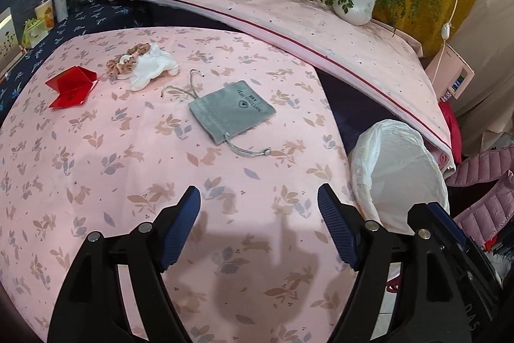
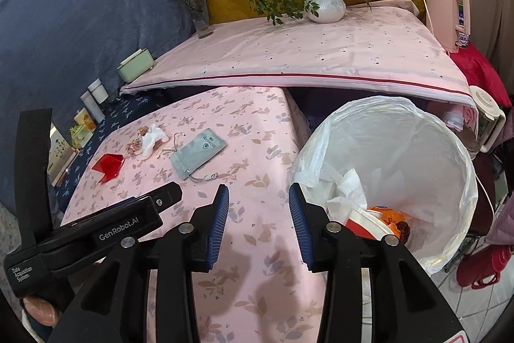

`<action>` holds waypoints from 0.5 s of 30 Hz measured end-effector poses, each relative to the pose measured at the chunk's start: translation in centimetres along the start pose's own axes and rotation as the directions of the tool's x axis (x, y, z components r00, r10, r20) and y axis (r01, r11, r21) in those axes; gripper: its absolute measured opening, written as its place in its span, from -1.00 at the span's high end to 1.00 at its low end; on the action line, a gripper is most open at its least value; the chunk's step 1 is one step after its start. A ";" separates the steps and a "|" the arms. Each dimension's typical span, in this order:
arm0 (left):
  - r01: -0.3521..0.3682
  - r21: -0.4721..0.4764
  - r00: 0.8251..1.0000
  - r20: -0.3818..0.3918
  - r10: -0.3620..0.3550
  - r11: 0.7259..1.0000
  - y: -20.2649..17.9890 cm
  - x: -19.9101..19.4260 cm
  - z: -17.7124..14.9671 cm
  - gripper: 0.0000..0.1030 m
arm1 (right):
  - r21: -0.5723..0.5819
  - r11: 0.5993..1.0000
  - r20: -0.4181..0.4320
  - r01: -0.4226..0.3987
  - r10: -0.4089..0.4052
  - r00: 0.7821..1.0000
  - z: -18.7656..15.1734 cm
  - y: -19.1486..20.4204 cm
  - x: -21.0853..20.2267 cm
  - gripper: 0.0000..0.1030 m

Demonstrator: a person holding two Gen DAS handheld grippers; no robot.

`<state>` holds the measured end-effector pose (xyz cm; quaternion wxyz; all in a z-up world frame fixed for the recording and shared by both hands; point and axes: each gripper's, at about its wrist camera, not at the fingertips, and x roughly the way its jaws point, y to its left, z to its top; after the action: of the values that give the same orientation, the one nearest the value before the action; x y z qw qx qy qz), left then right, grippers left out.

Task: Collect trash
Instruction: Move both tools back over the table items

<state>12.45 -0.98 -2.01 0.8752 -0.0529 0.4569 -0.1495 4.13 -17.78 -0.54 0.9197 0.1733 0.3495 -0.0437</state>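
Left wrist view: the left gripper (image 1: 258, 208) hangs over the pink rabbit-print worktop (image 1: 96, 182), its jaws spread wide and empty. At about eleven o'clock from it lie the remaining scraps: a folded red glossy card wrapper (image 1: 71, 87), and just to its right a crumpled white tissue (image 1: 152, 66) touching a frilly brown paper ruffle (image 1: 127, 60). At twelve o'clock, nearer, rests a flat grey felt drawstring pouch (image 1: 231, 111). The white plastic-lined round bin (image 1: 398, 176) stands off the worktop's edge at two o'clock.

Right wrist view: the right gripper (image 2: 258, 214) also has its jaws parted and holding nothing, poised above the worktop edge. The bin sits at three o'clock and already holds white paper and an orange wrapper. The scraps lie well apart at ten o'clock.

The tissue and ruffle look feather-light and soft; I judge a pinch on the bunched middle would lift them together. The card wrapper seems stiff and slick, best taken across its raised fold. The pouch is limp; grip its body, not the cords.
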 end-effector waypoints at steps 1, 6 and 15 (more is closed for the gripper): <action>-0.003 -0.009 1.000 0.000 0.003 1.000 0.5 0.0 0.0 -0.39 | -0.003 1.000 -0.003 -0.002 0.002 1.000 -0.1 0.4 0.2 0.25; -0.025 -0.058 1.000 0.003 0.025 0.998 3.6 -0.1 0.0 -0.39 | -0.024 1.000 -0.029 -0.018 0.018 0.999 -0.6 2.2 1.2 0.25; -0.082 -0.155 0.997 -0.005 0.082 0.985 9.2 0.6 -0.2 -0.53 | -0.051 0.996 -0.080 -0.072 0.068 0.994 -1.4 5.7 3.9 0.12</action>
<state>14.55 7.60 -4.70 0.8743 -0.1021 0.4682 -0.0774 7.34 -11.79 -2.39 0.9107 0.1622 0.3799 0.0050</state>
